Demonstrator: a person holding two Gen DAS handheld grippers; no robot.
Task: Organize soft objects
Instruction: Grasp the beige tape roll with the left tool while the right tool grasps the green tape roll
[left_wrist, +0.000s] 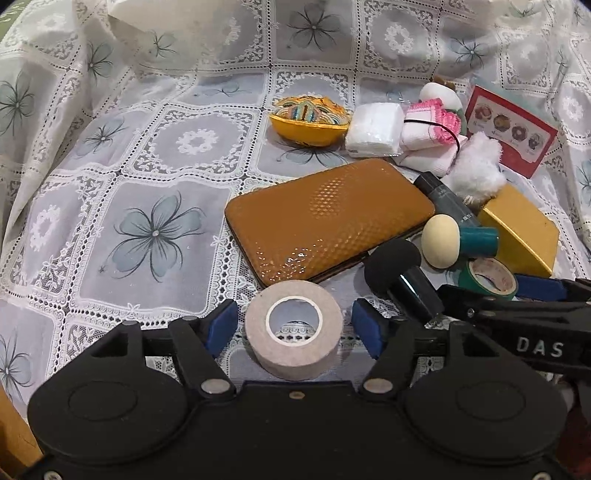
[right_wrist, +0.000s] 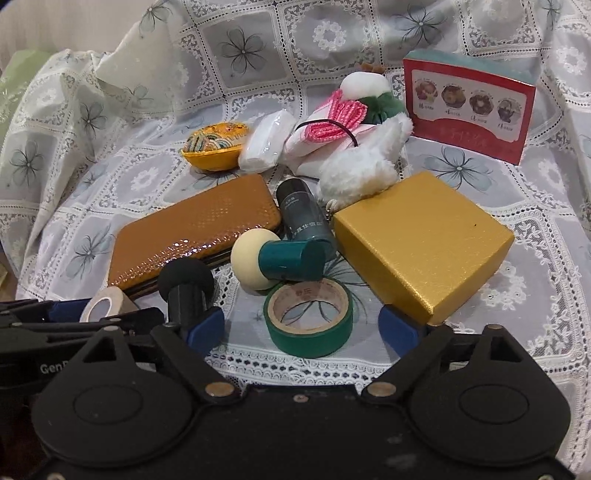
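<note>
A gold box (right_wrist: 421, 240), orange case (left_wrist: 328, 218) and red carton (right_wrist: 467, 122) sit on lace cloth (left_wrist: 110, 184).

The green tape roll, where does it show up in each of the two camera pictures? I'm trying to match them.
Left wrist view: the green tape roll lies at the lower right, just beyond the other gripper's arm.
Right wrist view: it lies low in the middle, between the open blue fingertips of the right gripper.
Shared landmark: the gold box, right of the roll in both.
</note>
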